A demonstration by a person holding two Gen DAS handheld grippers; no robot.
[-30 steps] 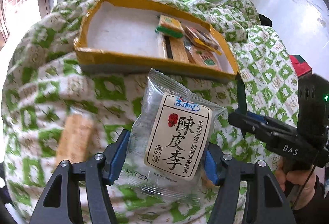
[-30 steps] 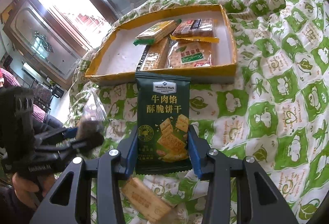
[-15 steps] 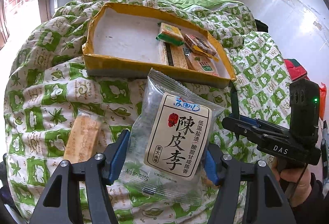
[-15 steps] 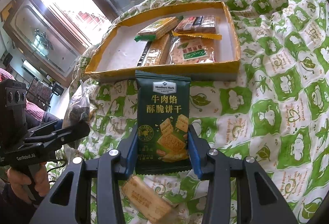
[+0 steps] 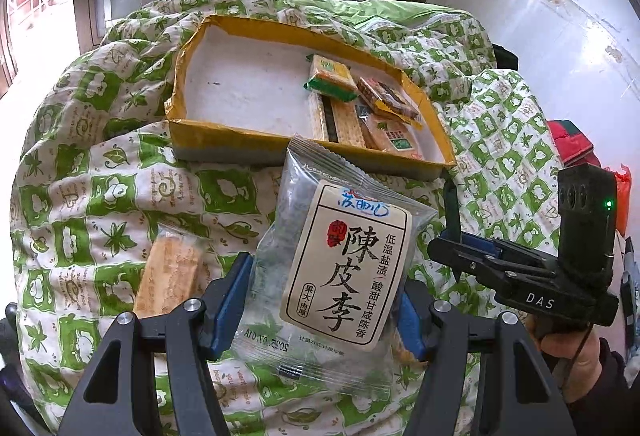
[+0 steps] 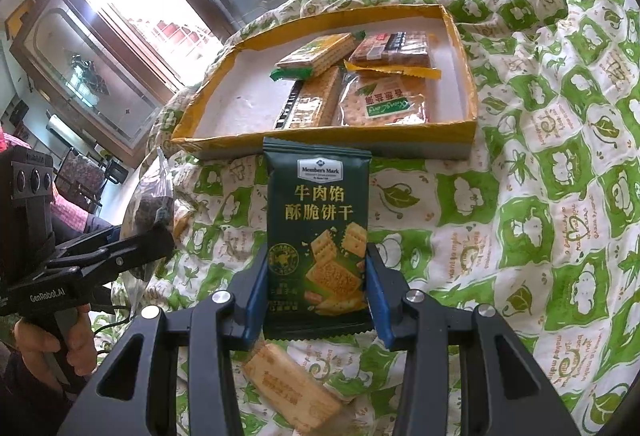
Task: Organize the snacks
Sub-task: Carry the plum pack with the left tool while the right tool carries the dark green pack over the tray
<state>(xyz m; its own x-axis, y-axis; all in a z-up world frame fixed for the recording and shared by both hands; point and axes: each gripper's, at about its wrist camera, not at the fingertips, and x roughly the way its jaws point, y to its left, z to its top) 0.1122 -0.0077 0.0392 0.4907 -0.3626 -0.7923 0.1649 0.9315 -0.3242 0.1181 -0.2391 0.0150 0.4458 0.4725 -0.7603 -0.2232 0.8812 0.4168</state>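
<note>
My left gripper [image 5: 324, 300] is shut on a clear plum snack packet [image 5: 340, 260] with a cream label, held above the quilt in front of the yellow tray [image 5: 224, 140]. My right gripper [image 6: 318, 300] is shut on a dark green biscuit packet [image 6: 318, 236], held upright before the same tray [image 6: 320, 146]. The tray holds several biscuit packets [image 6: 380, 100] at its right end; its left part is bare. Each gripper shows in the other's view: the right one [image 5: 456, 236], the left one [image 6: 160, 232].
A green and white patterned quilt [image 6: 540, 196] covers the surface. Loose tan biscuit packets lie on it: one left of my left gripper [image 5: 168, 280], one under my right gripper [image 6: 292, 384]. Glass doors and a white wall stand behind.
Both grippers have drawn back and up a little with their packets, so the tray looks smaller and farther. The grips have not changed.
</note>
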